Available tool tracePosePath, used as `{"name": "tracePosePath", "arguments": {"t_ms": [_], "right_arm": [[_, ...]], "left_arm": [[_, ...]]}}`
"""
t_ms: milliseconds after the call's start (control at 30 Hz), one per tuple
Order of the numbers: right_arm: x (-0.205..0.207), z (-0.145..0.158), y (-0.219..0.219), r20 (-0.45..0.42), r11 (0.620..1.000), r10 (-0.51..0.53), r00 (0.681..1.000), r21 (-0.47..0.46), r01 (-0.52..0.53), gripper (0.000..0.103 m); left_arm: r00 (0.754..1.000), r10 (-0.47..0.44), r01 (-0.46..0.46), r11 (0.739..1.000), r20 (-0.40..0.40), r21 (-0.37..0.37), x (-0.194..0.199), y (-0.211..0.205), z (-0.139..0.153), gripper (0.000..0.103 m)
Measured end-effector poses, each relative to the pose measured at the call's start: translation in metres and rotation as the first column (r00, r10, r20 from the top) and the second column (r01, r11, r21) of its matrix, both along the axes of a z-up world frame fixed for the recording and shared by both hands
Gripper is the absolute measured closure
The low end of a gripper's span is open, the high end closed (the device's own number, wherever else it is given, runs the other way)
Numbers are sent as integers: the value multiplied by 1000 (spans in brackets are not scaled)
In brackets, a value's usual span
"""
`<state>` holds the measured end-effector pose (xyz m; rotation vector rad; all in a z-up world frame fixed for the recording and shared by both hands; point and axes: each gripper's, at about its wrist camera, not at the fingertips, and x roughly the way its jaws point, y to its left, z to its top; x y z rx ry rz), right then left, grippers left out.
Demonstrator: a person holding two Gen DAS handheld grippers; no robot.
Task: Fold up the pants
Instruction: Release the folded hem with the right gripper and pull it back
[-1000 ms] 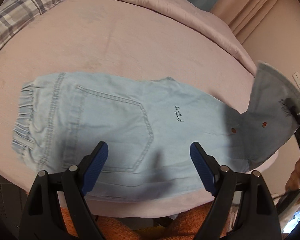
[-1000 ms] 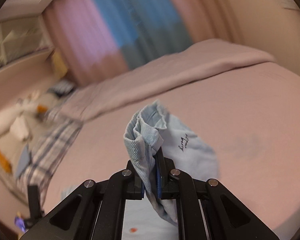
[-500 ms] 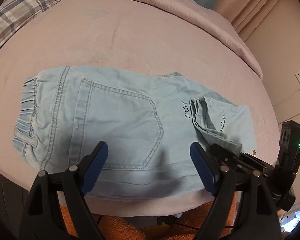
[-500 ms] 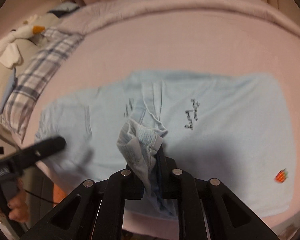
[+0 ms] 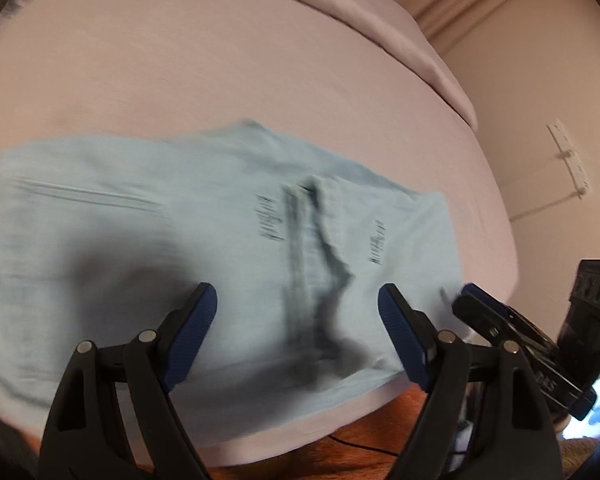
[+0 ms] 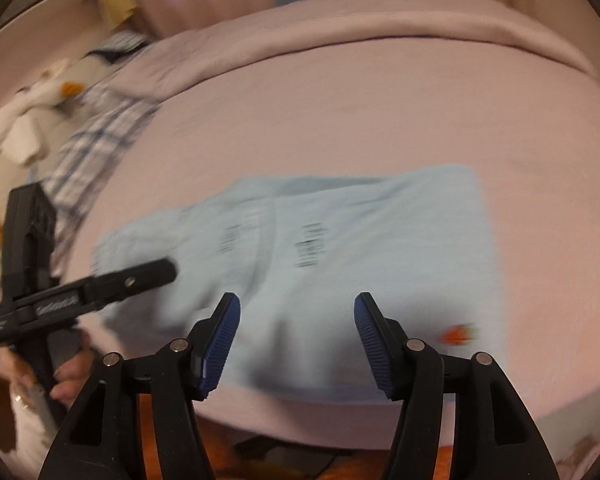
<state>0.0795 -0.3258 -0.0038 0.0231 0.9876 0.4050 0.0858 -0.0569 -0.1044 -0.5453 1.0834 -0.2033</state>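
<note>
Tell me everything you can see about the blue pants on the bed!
The pants are pale blue, soft denim-looking cloth, lying flat on the pink bed. The leg end is folded back over the rest, showing dark writing on each layer and a small orange patch. Both tools are open above it, the left tool and the right tool, neither gripping the cloth.

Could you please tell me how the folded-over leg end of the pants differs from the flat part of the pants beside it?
The folded-over leg end lies doubled on top, while the flat part lies as a lower layer on the bed. The folded-over leg end carries a small orange mark; the flat part shows a stitched line instead. Both are pale blue denim with dark lettering, and neither the left tongs nor the right tongs grips them.
</note>
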Motion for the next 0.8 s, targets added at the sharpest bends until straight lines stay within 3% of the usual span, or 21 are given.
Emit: {"name": "tracePosePath", "arguments": {"t_ms": [67,133,200,233,333,500,633,700,800], "right_arm": [[2,-6,-15,-2,997,-73,997,-13,73,43],[3,-12,-28,-16,993,-118,993,-8,118,43],[2,-14,-35,-27,989,-150,988,2,150,43],[1,-15,-36,-29,987,-161,986,7,162,43],[-2,-15,-46,-24,984,-176,984,17,177,44],[3,-7,-45,-1,986,-168,986,18,168,44],[14,-4,-33,28,990,-141,990,8,140,48],[22,-10,-27,27,992,-129,991,-1,129,52],[35,-28,-19,1,990,-127,992,-54,127,58]], "left_arm": [[999,-34,33,998,-17,-59,10,-14,-11,43],[998,-41,38,996,-42,-75,16,-22,-22,52],[999,-23,23,999,-29,-24,20,-27,-25,72],[999,-24,23,1000,-27,-11,19,-29,-24,91],[1000,7,-7,1000,-21,-23,18,-27,-22,95],[998,33,-38,996,52,84,1,-23,5,95],[998,46,-49,993,32,104,7,-15,-2,93],[999,38,-36,993,-19,110,11,-14,-13,90],[999,43,-41,992,-13,122,9,-15,-21,88]]}}
